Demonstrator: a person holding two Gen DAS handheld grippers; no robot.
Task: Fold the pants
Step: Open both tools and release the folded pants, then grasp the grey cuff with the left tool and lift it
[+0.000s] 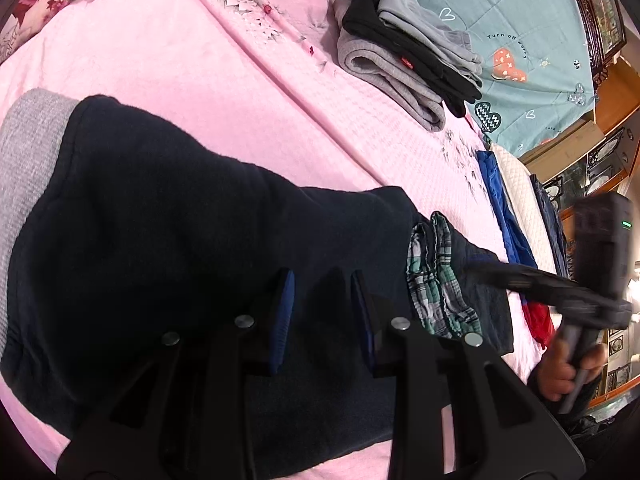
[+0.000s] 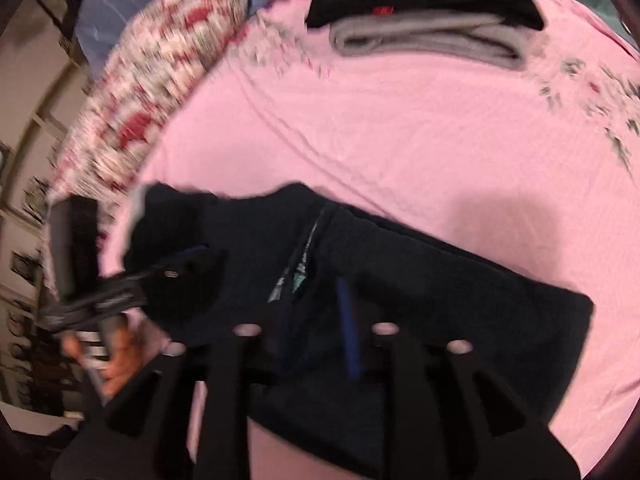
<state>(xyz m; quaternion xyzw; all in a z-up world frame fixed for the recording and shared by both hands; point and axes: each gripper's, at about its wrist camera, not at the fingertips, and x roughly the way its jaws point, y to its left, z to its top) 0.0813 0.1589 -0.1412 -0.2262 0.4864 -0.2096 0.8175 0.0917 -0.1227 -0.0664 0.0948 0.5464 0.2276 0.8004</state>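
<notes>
Dark navy fleece pants [image 1: 168, 216] on pink bedspread [image 1: 208, 64], under both grippers.
Left gripper [image 1: 324, 312] fingers parted, released above pants; right gripper [image 2: 316, 320] fingers parted around plaid-lined waistband [image 1: 436, 280].

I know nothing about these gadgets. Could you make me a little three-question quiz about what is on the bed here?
1. True or false: the dark navy pants lie on a pink bedspread.
2. Which colour is not in the folded pile at the far side? A grey, B black, C yellow.
3. Fill in: the lining showing at the pants' opening has a ____ pattern.

Key: 1 true. 2 C. 3 plaid. Both the left hand-held gripper and the right hand-held gripper hover open over the pants.
</notes>
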